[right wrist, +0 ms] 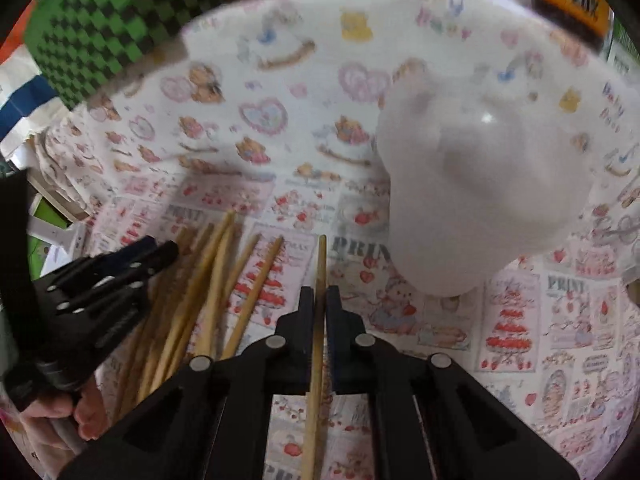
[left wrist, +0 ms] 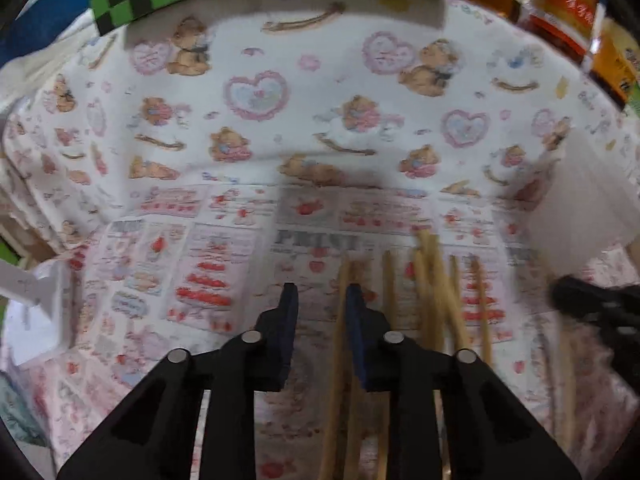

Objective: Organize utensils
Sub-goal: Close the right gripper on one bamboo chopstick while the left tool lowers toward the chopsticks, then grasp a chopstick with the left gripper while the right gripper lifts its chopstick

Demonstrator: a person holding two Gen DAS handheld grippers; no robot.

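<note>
Ahead of the left wrist camera, the left claw [left wrist: 318, 296] stands open above the printed surface [left wrist: 200, 280], with nothing between its fingers. The loose chopsticks [left wrist: 432, 292] lie just beside and partly beneath its right finger. Risk: closing from this offset may pinch one stick at its edge, or sweep the pile sideways. Motion blur softens the sticks, so their count and their overlaps cannot be read, and their near ends are cut off under the claw body. The dark shape at the right edge is probably the other tool, but only part of it shows. From the right wrist camera, the right claw [right wrist: 320, 292] is closed on a single chopstick [right wrist: 320, 264], which runs lengthwise between the fingers and projects forward. Risk: a stick held along the pads may slide or pivot when tilted toward the white holder [right wrist: 480, 184]. That holder is heavily blurred; its opening cannot be located. The left claw [right wrist: 152, 250] hovers over the pile [right wrist: 216, 272].
</note>
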